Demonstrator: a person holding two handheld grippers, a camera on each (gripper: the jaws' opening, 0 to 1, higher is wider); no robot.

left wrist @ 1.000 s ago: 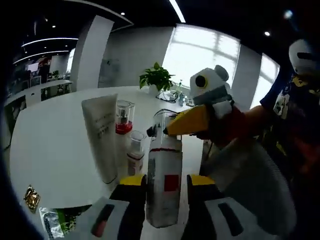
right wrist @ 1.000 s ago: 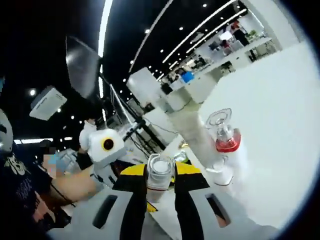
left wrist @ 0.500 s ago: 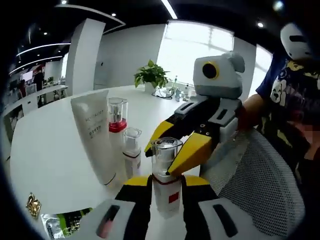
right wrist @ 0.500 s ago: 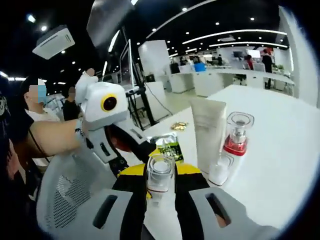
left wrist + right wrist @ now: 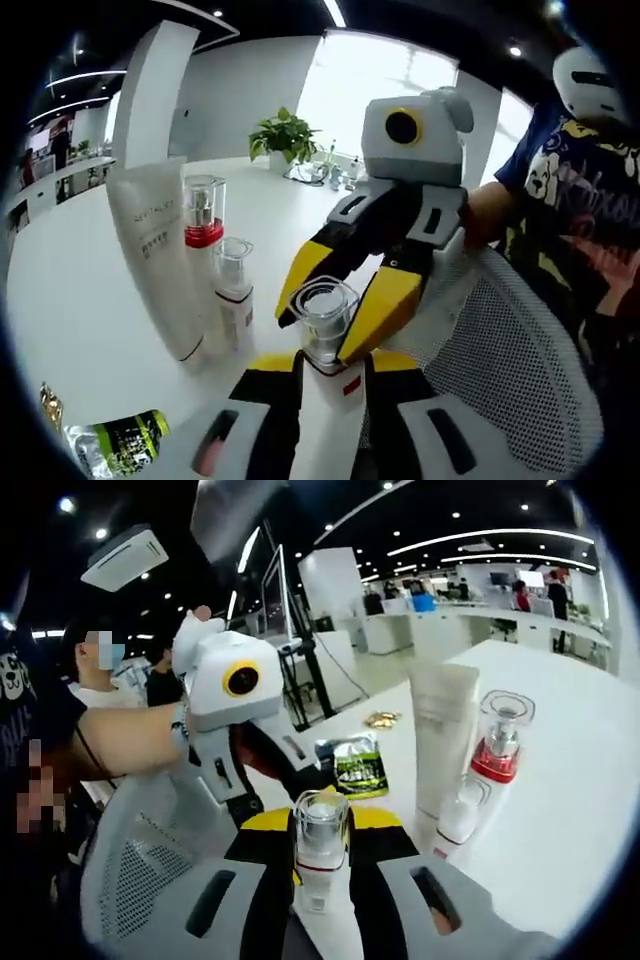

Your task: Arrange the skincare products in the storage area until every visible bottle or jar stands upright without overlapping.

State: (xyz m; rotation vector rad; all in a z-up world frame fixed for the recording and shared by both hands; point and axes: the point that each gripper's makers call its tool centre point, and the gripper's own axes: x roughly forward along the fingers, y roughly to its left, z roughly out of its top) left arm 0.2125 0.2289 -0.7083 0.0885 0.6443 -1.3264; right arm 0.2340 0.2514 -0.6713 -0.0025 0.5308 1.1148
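Observation:
A white bottle with a clear cap (image 5: 322, 318) and a red square label stands upright between both grippers. My left gripper (image 5: 330, 366) is shut on its body. My right gripper (image 5: 318, 335) reaches in from the right, its yellow jaws closed on the clear cap. In the right gripper view the same cap (image 5: 322, 825) sits between my right gripper (image 5: 322, 832), with the left gripper (image 5: 285, 780) just behind it. On the white table (image 5: 80, 320) stand a white tube (image 5: 155, 255), a red-collared bottle (image 5: 203, 215) and a small clear-capped bottle (image 5: 233, 295), close together.
A green packet (image 5: 120, 440) and a small gold item (image 5: 50, 400) lie near the table's edge. A grey mesh chair (image 5: 500, 370) is beside the held bottle. A potted plant (image 5: 280, 135) stands at the table's far side. A person's arm holds each gripper.
Both grippers have kept hold of the bottle. It has gone from tilted and high to upright and lower by the table. The right gripper view has rolled level.

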